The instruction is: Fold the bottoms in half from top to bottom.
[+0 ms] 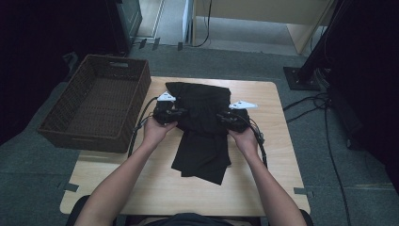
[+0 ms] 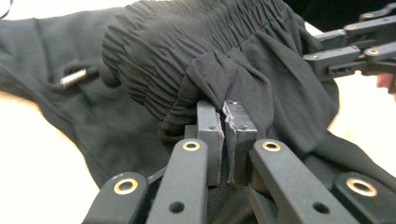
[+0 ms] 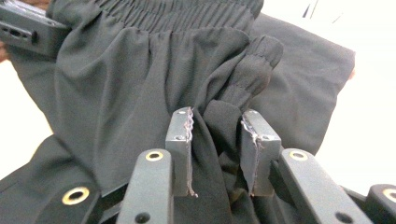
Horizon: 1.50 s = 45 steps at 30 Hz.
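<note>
A black garment point(image 1: 202, 141) with a gathered elastic waistband point(image 2: 187, 42) lies on the wooden table point(image 1: 268, 179), its lower part hanging toward me. My left gripper point(image 1: 178, 114) is at the waistband's left side, and in the left gripper view its jaws point(image 2: 224, 109) are shut tight on a pinch of fabric. My right gripper point(image 1: 225, 117) is at the waistband's right side. Its jaws point(image 3: 217, 116) press on a thick fold of the cloth point(image 3: 140, 70) bunched between the pads. A metal drawstring tip point(image 2: 74, 78) rests on the fabric.
An empty brown wicker basket point(image 1: 84, 136) stands on the floor against the table's left edge. Cables point(image 1: 324, 122) and a black stand base point(image 1: 301, 77) lie on the carpet to the right. Bare tabletop shows in front of and beside the garment.
</note>
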### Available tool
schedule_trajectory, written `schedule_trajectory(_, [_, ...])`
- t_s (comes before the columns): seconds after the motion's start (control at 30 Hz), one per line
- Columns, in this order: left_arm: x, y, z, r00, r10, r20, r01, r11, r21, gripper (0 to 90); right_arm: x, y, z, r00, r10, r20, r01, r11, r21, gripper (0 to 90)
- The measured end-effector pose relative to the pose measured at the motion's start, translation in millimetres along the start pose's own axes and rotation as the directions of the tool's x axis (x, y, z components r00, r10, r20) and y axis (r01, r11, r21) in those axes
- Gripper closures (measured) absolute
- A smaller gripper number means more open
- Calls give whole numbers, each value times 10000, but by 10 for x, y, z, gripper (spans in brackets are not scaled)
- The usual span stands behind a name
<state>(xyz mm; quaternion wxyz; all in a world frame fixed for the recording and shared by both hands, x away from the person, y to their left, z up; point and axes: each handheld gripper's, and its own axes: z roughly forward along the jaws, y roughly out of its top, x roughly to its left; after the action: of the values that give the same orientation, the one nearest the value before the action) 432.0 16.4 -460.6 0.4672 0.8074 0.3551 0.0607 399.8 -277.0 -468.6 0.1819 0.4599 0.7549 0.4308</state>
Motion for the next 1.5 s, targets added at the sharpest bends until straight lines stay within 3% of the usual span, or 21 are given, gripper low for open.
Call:
schedule_trajectory(0.1, [-39,-121,5,9999,-94,108,90,9993,371,855,0,-97,-62,9991,192,-371,-177,9990,403,658])
schedule_trajectory(0.3, [-112,-294,-15,9990,-348,266,321,9948,964,799,56,-272,-180,9975,281,-641,-244,9980,583,599])
schedule_trajectory(0.4, [-97,-293,-29,9992,-361,199,336,9926,1169,753,41,-321,-194,9975,274,-646,-225,9969,752,579])
schedule_trajectory(0.43, [-58,-273,-71,9978,-595,276,558,9913,1191,718,-16,-331,-223,9959,525,-740,-462,9954,834,588])
schedule_trajectory(0.57, [-4,-203,-160,9968,-737,306,701,9918,1070,714,-107,-280,-323,9912,1004,-857,-962,9940,520,625])
schedule_trajectory(0.63, [87,-124,-184,9966,-808,183,782,9905,1131,800,-176,-198,-368,9920,1008,-763,-970,9939,519,734])
schedule_trajectory(0.67, [87,-124,-184,9966,-808,183,782,9905,1131,831,-176,-198,-368,9920,1008,-763,-970,9939,519,734])
schedule_trajectory(0.83, [304,-102,-11,9922,-1155,-459,1213,9803,1559,892,-330,-107,-163,9937,1057,-366,-1012,9889,1088,849])
schedule_trajectory(1.03, [401,-200,246,9864,-1554,-537,1632,9657,2020,897,-391,-174,156,9945,897,-549,-773,9776,1957,877])
schedule_trajectory(1.17, [422,-216,316,9831,-1803,-310,1830,9662,1817,899,-453,-229,245,9903,1250,-599,-1101,9719,2079,863])
schedule_trajectory(1.2, [424,-221,333,9836,-1783,-262,1801,9672,1792,899,-471,-248,268,9897,1367,-428,-1251,9702,2075,858])
schedule_trajectory(1.23, [415,-235,361,9853,-1670,-348,1706,9662,1934,899,-506,-267,282,9833,1772,-404,-1668,9683,1862,859])
schedule_trajectory(1.3, [407,-235,363,9887,-1433,-431,1491,9680,2017,899,-484,-253,288,9846,1731,-258,-1652,9680,1890,872])
schedule_trajectory(1.37, [414,-232,340,9903,-1288,-521,1370,9681,2099,899,-454,-233,268,9897,1389,-353,-1296,9723,1944,872])
schedule_trajectory(1.5, [429,-237,334,9901,-1326,-457,1393,9675,2112,899,-444,-241,238,9941,1075,-162,-1007,9666,2358,900])
